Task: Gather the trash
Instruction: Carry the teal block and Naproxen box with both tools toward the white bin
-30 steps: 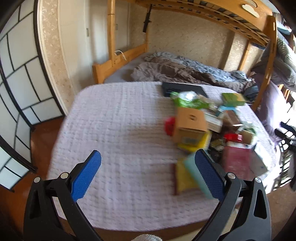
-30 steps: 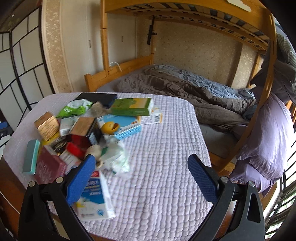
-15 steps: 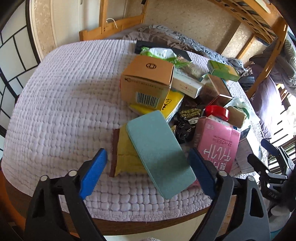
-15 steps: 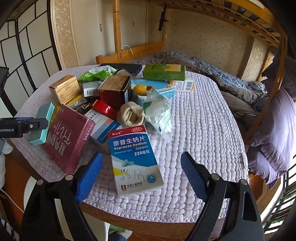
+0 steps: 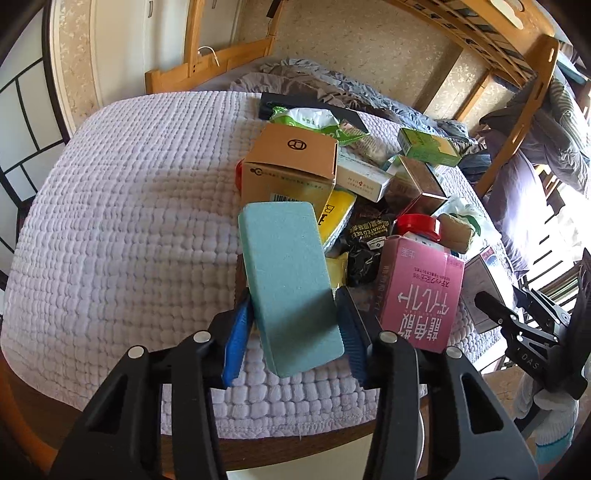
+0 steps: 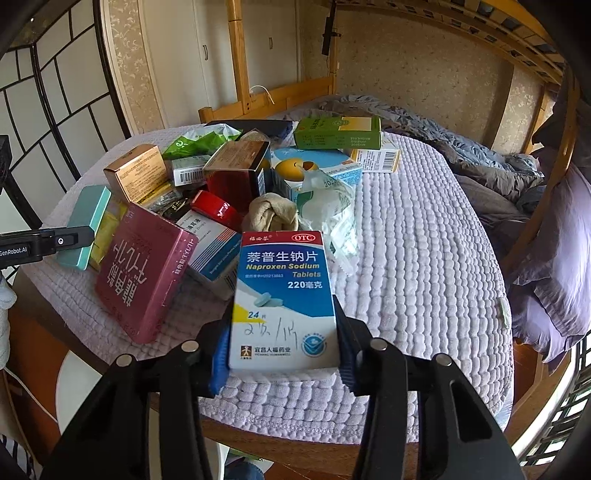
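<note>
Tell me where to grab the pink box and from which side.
Grip the pink box across its two long narrow edges, coming from the near table edge. It lies tilted against the pile, its near end overhanging free; clutter crowds the far end.

This is a home bedroom. A wooden bunk bed fills the far side, its slatted upper deck overhead and its post rising beside a cream cupboard door. On the lower bunk lies a rumpled grey duvet, with a purple pillow at the right. The walls carry patterned beige wallpaper, and a dark-framed paper screen stands at the left. In front is a round wooden table under a quilted lilac cloth, heaped with household packaging: medicine boxes, a cardboard box, and snack wrappers.
</note>
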